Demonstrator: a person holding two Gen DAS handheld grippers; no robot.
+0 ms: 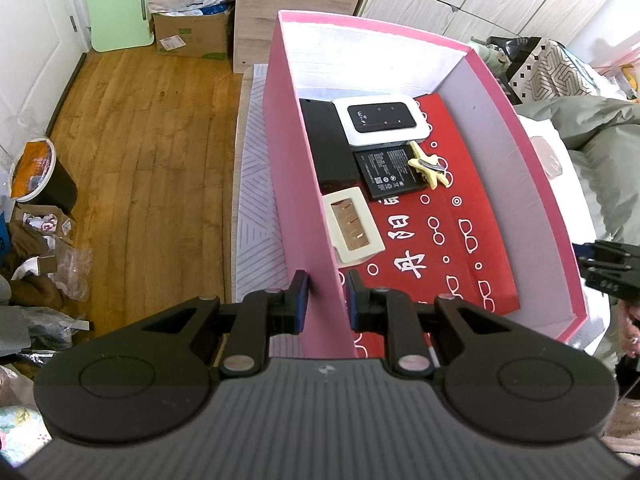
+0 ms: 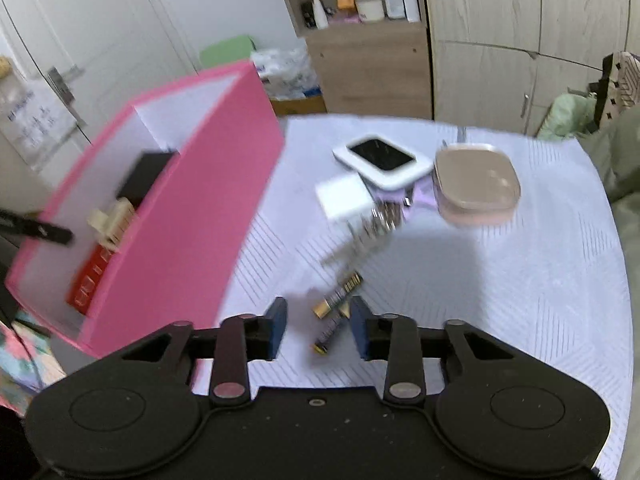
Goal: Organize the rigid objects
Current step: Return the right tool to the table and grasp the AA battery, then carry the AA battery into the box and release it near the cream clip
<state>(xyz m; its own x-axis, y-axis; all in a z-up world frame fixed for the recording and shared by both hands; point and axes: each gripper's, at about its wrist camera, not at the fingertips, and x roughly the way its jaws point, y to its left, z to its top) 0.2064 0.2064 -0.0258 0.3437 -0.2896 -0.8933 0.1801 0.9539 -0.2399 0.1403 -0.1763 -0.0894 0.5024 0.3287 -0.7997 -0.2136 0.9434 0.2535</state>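
A lived-in home bedroom; wood floor (image 1: 140,152), white door (image 2: 68,40) with lever handle, pale wardrobe (image 2: 520,40), open shelf (image 2: 360,4) of toiletry bottles; cardboard box (image 1: 192,34), bin (image 1: 44,176), rumpled bedding (image 1: 600,152) and loose clutter beside it.

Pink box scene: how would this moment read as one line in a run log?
left gripper: shut on box wall | right gripper: open over batteries | in box: router, battery pack, clip

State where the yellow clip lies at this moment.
In the left wrist view, the yellow clip lies inside the pink box, on its red lining, at the right edge of the flat black battery, just below the white Wi-Fi router.
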